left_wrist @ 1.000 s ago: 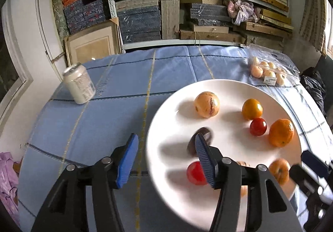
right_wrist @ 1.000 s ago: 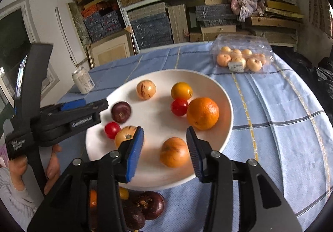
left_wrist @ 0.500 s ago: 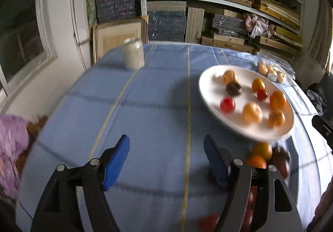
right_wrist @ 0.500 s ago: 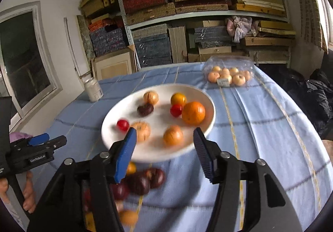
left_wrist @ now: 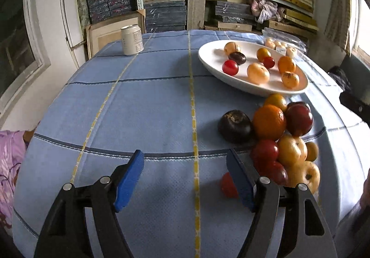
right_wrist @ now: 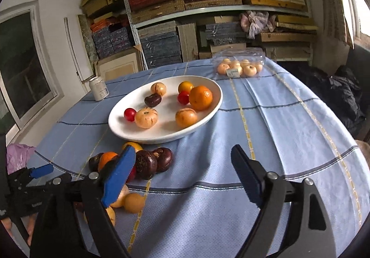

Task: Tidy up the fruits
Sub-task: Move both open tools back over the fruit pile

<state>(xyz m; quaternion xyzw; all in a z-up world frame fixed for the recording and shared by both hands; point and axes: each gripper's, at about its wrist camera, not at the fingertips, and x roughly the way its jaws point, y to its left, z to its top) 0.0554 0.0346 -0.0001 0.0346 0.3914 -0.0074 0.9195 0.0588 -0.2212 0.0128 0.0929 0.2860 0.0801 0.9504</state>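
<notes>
- On the blue checked tablecloth (right_wrist: 289,124), a white oval plate (right_wrist: 215,105) holds 8 fruits.
- Loose pile of mixed fruit (left_wrist: 277,140) lies beside it.
- Left gripper (left_wrist: 185,174) and right gripper (right_wrist: 182,177) hover above the cloth, jaws spread, empty.

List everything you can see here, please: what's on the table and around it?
plate: one, white, mid-table.
fruit on plate: eight; orange, yellow, peach, red, dark purple.
loose fruit: a pile, count unclear; orange, red, yellow, dark purple; on the cloth in front of the plate.
can: one, pale, far left of table.
clear box: one, holding pale fruit, behind the plate.
tablecloth: blue, striped.
shelves: stacked boxes, behind the table.
left tongs: open, empty.
right tongs: open, empty.
</notes>
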